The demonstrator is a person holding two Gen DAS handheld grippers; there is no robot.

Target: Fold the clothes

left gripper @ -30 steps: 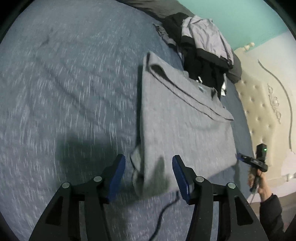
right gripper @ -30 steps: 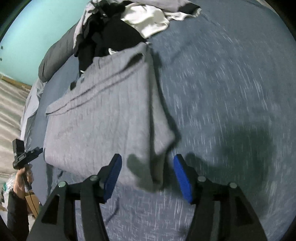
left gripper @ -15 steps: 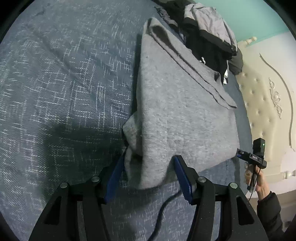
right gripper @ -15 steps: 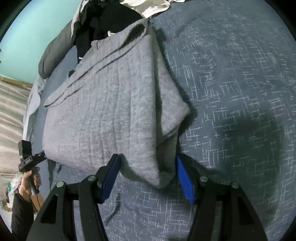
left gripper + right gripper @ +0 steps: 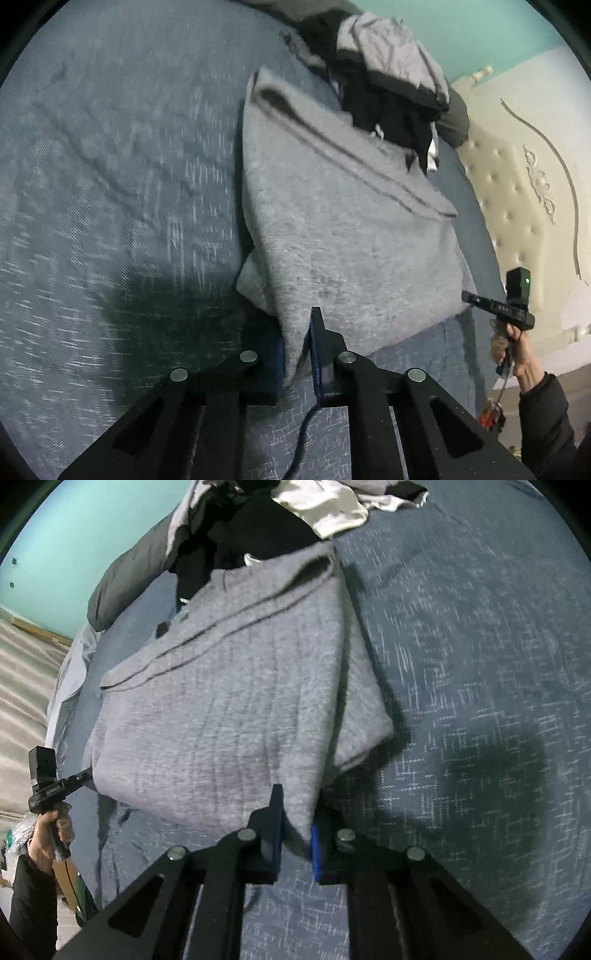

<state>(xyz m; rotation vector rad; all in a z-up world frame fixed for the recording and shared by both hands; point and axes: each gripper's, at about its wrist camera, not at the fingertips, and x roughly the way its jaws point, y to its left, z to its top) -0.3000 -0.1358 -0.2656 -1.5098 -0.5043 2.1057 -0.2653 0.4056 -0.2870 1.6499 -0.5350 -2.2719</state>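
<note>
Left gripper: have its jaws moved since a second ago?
Yes. The left gripper has just closed; its jaws, earlier apart either side of the grey sweater corner on the bedspread, now pinch it.

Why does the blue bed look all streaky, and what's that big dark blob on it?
Left wrist view: the bedspread is smeared by motion blur; the dark blob is a shadow. Right wrist view: streaks again, shadow beside the grey garment.
</note>
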